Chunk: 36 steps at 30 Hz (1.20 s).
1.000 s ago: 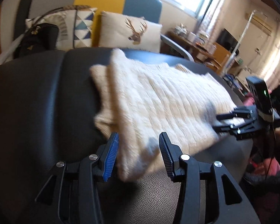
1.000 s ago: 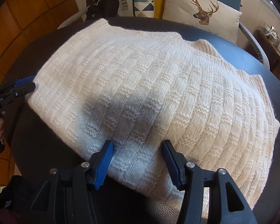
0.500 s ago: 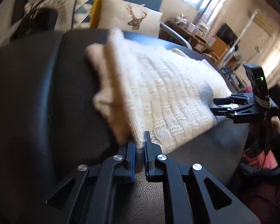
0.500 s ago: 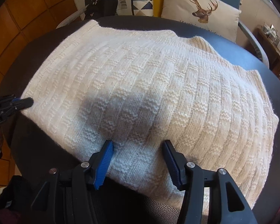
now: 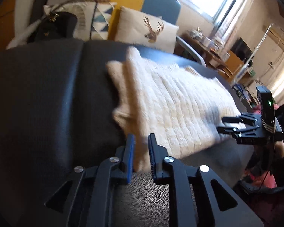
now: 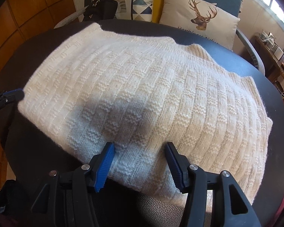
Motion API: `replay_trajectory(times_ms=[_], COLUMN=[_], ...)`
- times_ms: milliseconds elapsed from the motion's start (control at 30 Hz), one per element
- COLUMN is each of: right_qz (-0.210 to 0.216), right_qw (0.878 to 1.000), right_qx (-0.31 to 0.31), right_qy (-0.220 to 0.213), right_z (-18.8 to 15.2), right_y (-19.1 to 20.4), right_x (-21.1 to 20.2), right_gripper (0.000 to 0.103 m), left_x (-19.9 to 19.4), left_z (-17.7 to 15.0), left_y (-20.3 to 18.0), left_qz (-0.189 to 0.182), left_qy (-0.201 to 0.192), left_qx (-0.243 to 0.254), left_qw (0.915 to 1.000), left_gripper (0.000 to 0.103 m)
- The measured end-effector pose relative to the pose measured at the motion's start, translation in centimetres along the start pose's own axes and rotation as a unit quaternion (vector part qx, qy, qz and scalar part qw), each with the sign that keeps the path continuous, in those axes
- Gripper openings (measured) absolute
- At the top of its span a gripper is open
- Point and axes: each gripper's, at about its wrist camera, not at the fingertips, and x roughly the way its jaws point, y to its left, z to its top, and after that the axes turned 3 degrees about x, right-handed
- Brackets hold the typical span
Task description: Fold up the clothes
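Black table [image 6: 270, 98], cream sweater [image 6: 142, 87] folded, between open right claw [image 6: 140, 160] tips

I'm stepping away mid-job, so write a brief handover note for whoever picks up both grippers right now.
Left gripper: jaws slightly apart around the near corner of the cream ribbed knit sweater; whether it grips is unclear.
Right gripper: open, fingers straddling the sweater's near edge, holding nothing.
The sweater lies folded into a rough rectangle on the black leather surface.
Left: close on both points, make the next fold, smooth it flat.
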Motion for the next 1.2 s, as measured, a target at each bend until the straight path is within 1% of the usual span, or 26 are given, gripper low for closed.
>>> replay_trajectory(times_ms=[33, 100, 167, 233, 300, 367, 400, 433, 467, 500, 533, 600, 700, 733, 767, 800, 833, 900, 933, 967, 1000, 1033, 1133, 1200], right_qz=[0.002, 0.004, 0.008, 0.011, 0.014, 0.015, 0.012, 0.005, 0.001, 0.003, 0.007, 0.019, 0.035, 0.046, 0.054, 0.054, 0.053, 0.038, 0.031, 0.030, 0.030, 0.030, 0.029, 0.003], right_qw=[1.000, 1.000, 1.000, 1.000, 1.000, 1.000, 1.000, 1.000, 1.000, 0.999, 0.999, 0.999, 0.999, 0.999, 0.998, 0.998, 0.998, 0.999, 0.999, 0.999, 0.999, 0.999, 0.999, 0.998], right_qx=[0.000, 0.002, 0.007, 0.015, 0.020, 0.022, 0.022, 0.020, 0.020, 0.024, 0.028, 0.028, 0.020, 0.019, 0.020, 0.019, 0.018, 0.007, -0.001, -0.008, -0.014, -0.013, 0.032, 0.068], right_qy=[-0.003, -0.009, -0.006, 0.005, 0.012, 0.010, 0.011, 0.017, 0.021, 0.024, 0.021, 0.003, -0.002, 0.001, 0.004, 0.007, 0.010, 0.014, 0.015, 0.015, 0.015, 0.014, 0.006, 0.004], right_z=[0.1, 0.8, 1.8, 1.5, 1.1, 0.6, 0.5, 0.6, 0.8, 1.1, 1.4, 2.1, 2.7, 2.7, 2.6, 2.3, 2.0, 1.2, 0.9, 0.8, 0.7, 0.6, 0.7, 0.3], right_y=[0.2, 1.5, 2.3, 1.9, 1.5, 1.0, 0.7, 0.6, 0.5, 0.5, 0.5, 0.9, 1.9, 2.1, 2.4, 2.6, 2.9, 3.4, 3.5, 3.5, 3.4, 3.1, 0.4, -2.1], right_x=[-0.2, -0.3, 0.4, 0.5, 1.7, 1.6, 1.5, 1.6, 1.5, 1.4, 1.2, 0.3, 0.1, 0.2, 0.4, 0.5, 0.5, 1.1, 1.2, 1.1, 0.9, 0.6, -0.8, -0.8], right_gripper=[0.056, 0.056, 0.056, 0.056, 0.056, 0.056, 0.056, 0.056, 0.056, 0.056, 0.056, 0.056, 0.056, 0.056, 0.056, 0.056, 0.056, 0.056, 0.056, 0.056, 0.055, 0.055, 0.054, 0.054], left_x=[-0.3, -0.2, 0.7, 1.8, 3.1, 3.5, 3.2, 3.1, 2.9, 2.6, 2.2, 1.1, -0.8, -1.2, -1.4, -1.0, -0.5, 2.0, 3.4, 4.3, 4.3, 3.9, 3.0, 2.9], left_z=[0.1, 0.3, 0.6, 0.6, 0.3, -0.2, -0.6, -1.0, -1.3, -1.4, -1.4, -0.9, 0.0, 0.3, 0.6, 0.9, 1.1, 0.8, 0.3, -0.3, -0.7, -0.7, 0.1, 0.8], left_y=[0.2, 0.3, 0.1, -0.1, -0.3, -0.9, -1.3, -1.6, -1.9, -1.9, -1.8, -1.5, -1.2, -1.5, -1.9, -2.5, -3.2, -4.7, -5.0, -5.2, -5.3, -5.3, -4.7, -4.9], left_qz=[-0.001, -0.005, -0.003, -0.002, 0.001, -0.009, -0.014, -0.009, -0.003, -0.006, -0.008, -0.012, -0.012, -0.022, -0.033, -0.044, -0.051, -0.028, -0.010, 0.010, 0.014, 0.010, -0.012, -0.023], left_qy=[-0.006, -0.009, -0.003, 0.012, 0.033, 0.044, 0.046, 0.049, 0.050, 0.051, 0.049, 0.033, -0.010, -0.024, -0.035, -0.036, -0.033, 0.007, 0.038, 0.053, 0.043, 0.039, 0.027, 0.015], left_qx=[-0.002, -0.004, 0.004, 0.012, 0.019, 0.036, 0.054, 0.070, 0.081, 0.081, 0.076, 0.056, 0.028, 0.024, 0.021, 0.023, 0.027, 0.053, 0.065, 0.077, 0.089, 0.086, 0.049, 0.046], left_qw=[1.0000, 0.9999, 1.0000, 0.9999, 0.9993, 0.9983, 0.9974, 0.9963, 0.9954, 0.9954, 0.9959, 0.9978, 0.9995, 0.9992, 0.9986, 0.9981, 0.9978, 0.9982, 0.9971, 0.9956, 0.9950, 0.9955, 0.9984, 0.9986], left_gripper=[0.025, 0.027, 0.027, 0.027, 0.027, 0.027, 0.026, 0.022, 0.021, 0.018, 0.018, 0.018, 0.018, 0.019, 0.021, 0.027, 0.028, 0.028, 0.028, 0.028, 0.028, 0.028, 0.028, 0.028])
